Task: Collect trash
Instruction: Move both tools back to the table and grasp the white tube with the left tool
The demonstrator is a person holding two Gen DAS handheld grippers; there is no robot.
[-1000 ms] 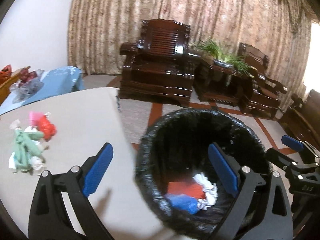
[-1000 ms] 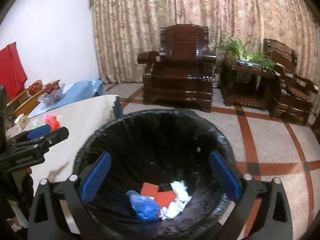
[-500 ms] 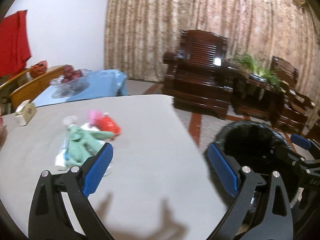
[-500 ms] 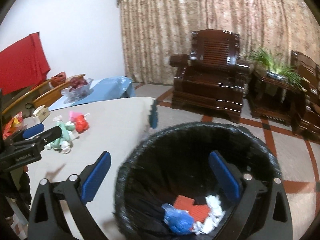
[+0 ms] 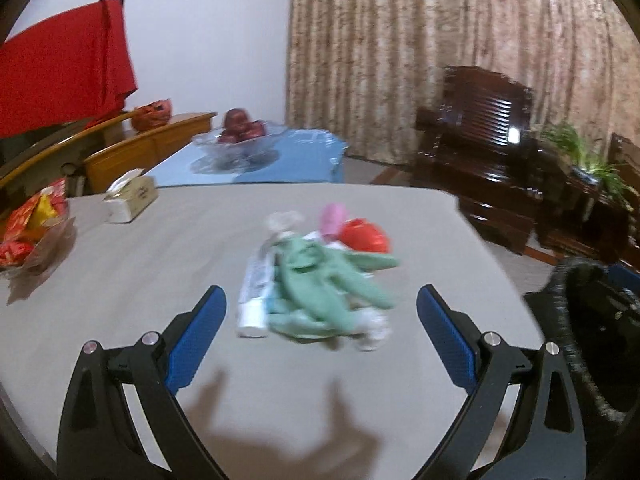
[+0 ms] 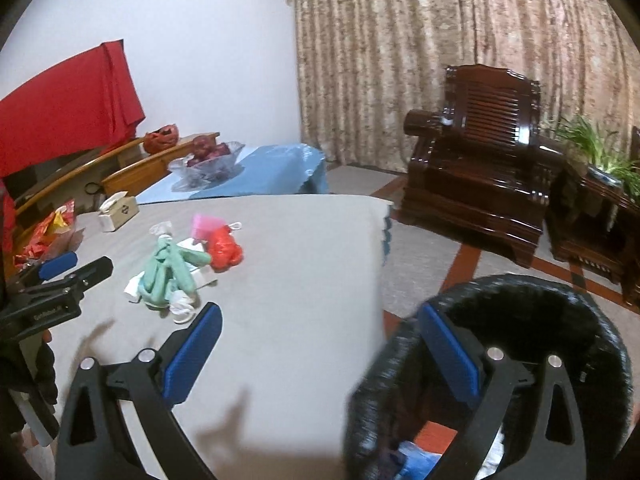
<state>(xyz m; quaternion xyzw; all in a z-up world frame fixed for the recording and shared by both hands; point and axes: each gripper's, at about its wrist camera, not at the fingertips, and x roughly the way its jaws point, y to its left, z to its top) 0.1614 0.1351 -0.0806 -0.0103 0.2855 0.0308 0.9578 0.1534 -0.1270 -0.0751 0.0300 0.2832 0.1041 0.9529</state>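
Left gripper point(image 5: 320, 320) and right gripper point(image 6: 320, 344) both spread, empty. Risk: tangled trash pile point(image 5: 316, 280) might shed pieces short of bin point(image 6: 520, 292).

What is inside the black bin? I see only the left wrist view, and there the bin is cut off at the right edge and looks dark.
Observer: In the right wrist view the bin holds trash at its bottom: a blue piece and something red.
Operator: And where is the right gripper?
Observer: The right gripper is open and empty. One of its fingers is over the table, the other over the mouth of the bin.
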